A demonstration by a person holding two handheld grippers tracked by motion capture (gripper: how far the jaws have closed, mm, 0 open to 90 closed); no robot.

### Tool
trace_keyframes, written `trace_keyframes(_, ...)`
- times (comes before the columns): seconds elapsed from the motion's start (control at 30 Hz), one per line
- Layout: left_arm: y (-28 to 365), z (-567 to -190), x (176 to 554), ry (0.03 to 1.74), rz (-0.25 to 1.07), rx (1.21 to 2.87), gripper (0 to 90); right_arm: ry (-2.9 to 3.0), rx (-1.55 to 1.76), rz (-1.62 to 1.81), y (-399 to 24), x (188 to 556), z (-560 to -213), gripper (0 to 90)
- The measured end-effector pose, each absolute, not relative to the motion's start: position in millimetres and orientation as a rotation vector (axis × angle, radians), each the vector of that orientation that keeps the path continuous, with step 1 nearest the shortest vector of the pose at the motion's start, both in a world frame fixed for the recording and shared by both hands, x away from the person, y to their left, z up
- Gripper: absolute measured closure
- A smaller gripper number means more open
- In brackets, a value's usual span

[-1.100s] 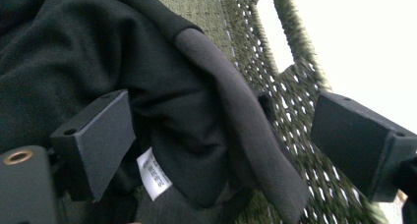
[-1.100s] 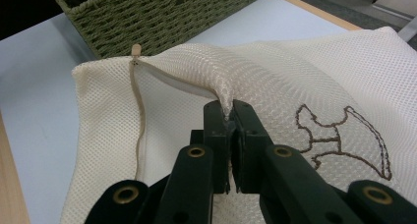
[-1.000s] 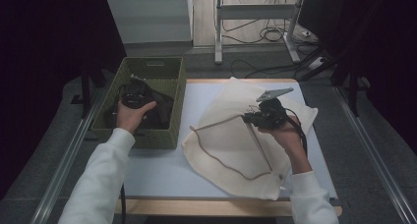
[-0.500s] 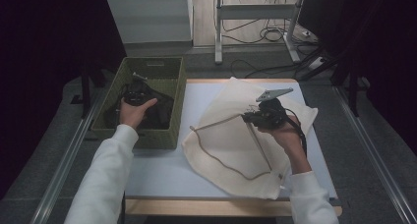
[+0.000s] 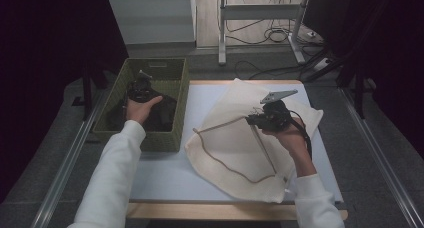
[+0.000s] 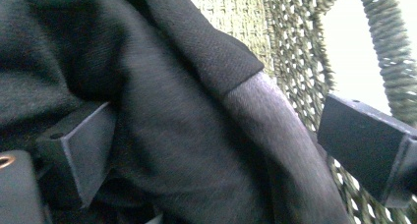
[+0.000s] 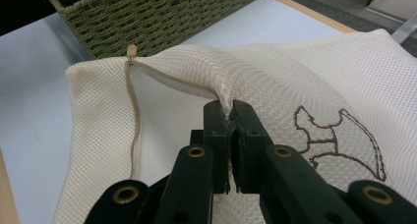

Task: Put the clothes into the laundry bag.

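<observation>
The pale surface (image 5: 165, 173) sits in a dim room, with a woven green basket (image 5: 180, 108) at its left end and a cream mesh laundry bag (image 5: 235, 143) spread to the right of it. The right tongs (image 7: 227, 117) are clamped together on a pinch of the bag's upper layer beside the zipper (image 7: 134, 126), lifting the mouth into a small tent. The left tongs (image 6: 216, 150) stand apart inside the basket, with a fold of the dark garment (image 6: 162, 111) between them but not yet pressed (the pads sit clear on either side).

The step in hand looks like taking the garment out to load it into the bag. To do it well, the left tongs should close on a thick fold rather than on a thin edge, and keep off the basket's weave, which lies close behind the far pad. The right tongs should keep the mouth raised and wide.

The bag's long axis runs diagonally from the near right corner of the surface toward the far middle, and its opening faces the basket. The garment is crumpled, so it has no clear axis.
</observation>
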State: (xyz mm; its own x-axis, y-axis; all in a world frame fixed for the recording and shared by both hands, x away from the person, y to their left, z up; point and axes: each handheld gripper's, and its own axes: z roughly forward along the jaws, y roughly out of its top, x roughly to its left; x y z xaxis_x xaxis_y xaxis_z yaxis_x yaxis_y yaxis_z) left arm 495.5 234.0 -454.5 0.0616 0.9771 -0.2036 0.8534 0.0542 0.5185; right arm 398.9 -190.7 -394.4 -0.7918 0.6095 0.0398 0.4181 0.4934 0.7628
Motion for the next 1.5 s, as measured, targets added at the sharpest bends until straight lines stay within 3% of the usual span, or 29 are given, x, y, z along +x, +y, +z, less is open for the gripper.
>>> trace_keyframes(0.17,231.0,-466.6,503.6,1.857,0.333,1.856,4.1,2.486,0.863,1.172,-190.3,397.6,-393.1,85.6)
trace_keyframes(0.6,238.4,-473.9,510.7,1.816,0.352,1.921,19.6,2.481,0.87,1.173,-190.6,397.9,-393.3,85.4)
trace_keyframes(0.73,235.5,-471.8,508.1,1.787,0.385,1.965,47.0,2.487,0.874,1.169,-190.1,398.7,-395.1,85.3)
trace_keyframes(0.97,235.0,-471.2,506.5,1.709,0.408,2.023,59.4,2.494,0.878,1.164,-189.2,399.1,-395.5,85.3)
trace_keyframes(1.1,232.9,-467.7,503.4,1.67,0.478,2.059,63.4,2.498,0.881,1.16,-188.7,399.4,-396.5,85.3)
trace_keyframes(1.5,240.7,-454.6,491.5,1.576,0.53,2.036,65.4,2.494,0.89,1.162,-190.1,399.6,-396.0,85.3)
